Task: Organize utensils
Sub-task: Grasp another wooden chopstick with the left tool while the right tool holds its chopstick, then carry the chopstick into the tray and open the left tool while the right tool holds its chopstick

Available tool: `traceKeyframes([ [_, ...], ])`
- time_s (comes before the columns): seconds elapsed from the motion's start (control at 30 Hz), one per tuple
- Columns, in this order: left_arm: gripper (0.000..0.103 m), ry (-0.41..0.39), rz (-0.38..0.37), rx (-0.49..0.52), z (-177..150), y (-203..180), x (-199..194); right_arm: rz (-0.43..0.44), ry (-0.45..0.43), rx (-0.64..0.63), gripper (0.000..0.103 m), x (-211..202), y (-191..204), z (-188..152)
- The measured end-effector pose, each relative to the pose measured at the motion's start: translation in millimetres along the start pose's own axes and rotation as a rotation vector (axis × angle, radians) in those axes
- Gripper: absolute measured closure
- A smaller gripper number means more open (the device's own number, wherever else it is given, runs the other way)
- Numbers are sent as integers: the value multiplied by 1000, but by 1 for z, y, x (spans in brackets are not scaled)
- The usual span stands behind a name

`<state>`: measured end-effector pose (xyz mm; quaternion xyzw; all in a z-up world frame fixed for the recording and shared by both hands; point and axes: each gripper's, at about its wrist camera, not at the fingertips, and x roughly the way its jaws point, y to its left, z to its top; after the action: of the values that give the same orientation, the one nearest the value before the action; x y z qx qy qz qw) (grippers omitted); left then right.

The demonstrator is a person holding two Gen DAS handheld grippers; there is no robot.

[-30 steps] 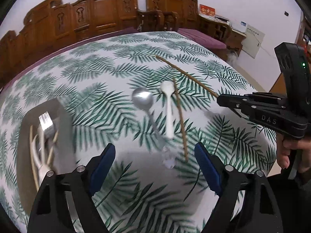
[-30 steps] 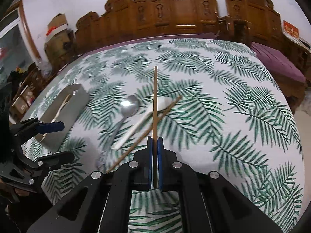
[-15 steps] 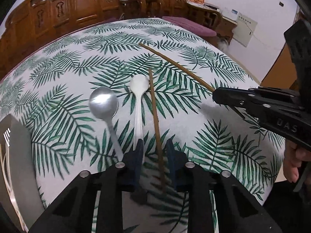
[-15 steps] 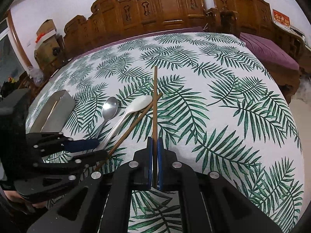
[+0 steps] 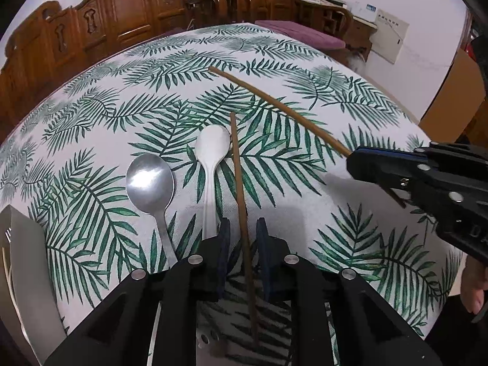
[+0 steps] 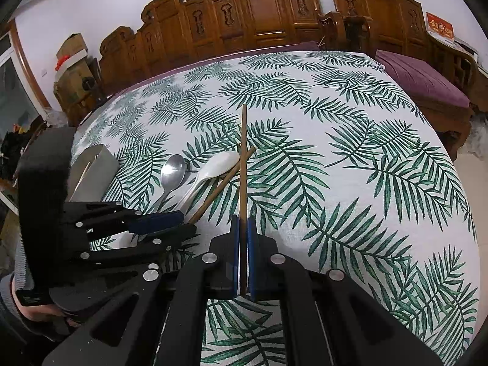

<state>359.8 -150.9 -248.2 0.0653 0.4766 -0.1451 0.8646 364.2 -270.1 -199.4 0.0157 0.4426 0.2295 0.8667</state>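
A second brown chopstick (image 5: pixel 239 180) lies on the leaf-print tablecloth beside a white ceramic spoon (image 5: pixel 212 149) and a metal spoon (image 5: pixel 150 183). My left gripper (image 5: pixel 242 228) straddles this chopstick's near part, jaws narrowly apart around it, not clamped. My right gripper (image 6: pixel 242 228) is shut on the first brown chopstick (image 6: pixel 243 158) and holds it just above the table, pointing away. That held chopstick (image 5: pixel 274 106) runs diagonally in the left wrist view into the right gripper (image 5: pixel 353 158). The left gripper (image 6: pixel 183 222) shows at the left of the right wrist view.
A grey metal tray (image 5: pixel 27 268) with utensils in it sits at the table's left edge, also seen in the right wrist view (image 6: pixel 91 174). Carved wooden chairs (image 6: pixel 259 15) line the far side. The table edge drops off at the right, near a purple cushion (image 6: pixel 421 82).
My left gripper has moved in over the lying chopstick and narrowed from wide open to a small gap around it. My right gripper keeps holding its chopstick, nearly still.
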Motion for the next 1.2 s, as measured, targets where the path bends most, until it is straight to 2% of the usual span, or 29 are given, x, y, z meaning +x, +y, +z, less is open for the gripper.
traceKeyframes([
  [0.1,87,-2,6,0,0,0,1,3,0,-1,97,0,1,0],
  [0.13,96,-3,10,2,0,0,1,3,0,-1,97,0,0,0],
  [0.17,99,-2,5,3,-1,1,0,3,0,-2,97,0,0,0],
  [0.27,99,3,-15,-9,-3,2,-3,4,-1,2,97,0,1,1],
  [0.7,99,-42,-12,-38,-24,15,-46,1,-2,-23,97,-1,11,0],
  [1.2,99,-95,48,-95,-47,53,-104,10,21,-90,97,5,42,-9],
])
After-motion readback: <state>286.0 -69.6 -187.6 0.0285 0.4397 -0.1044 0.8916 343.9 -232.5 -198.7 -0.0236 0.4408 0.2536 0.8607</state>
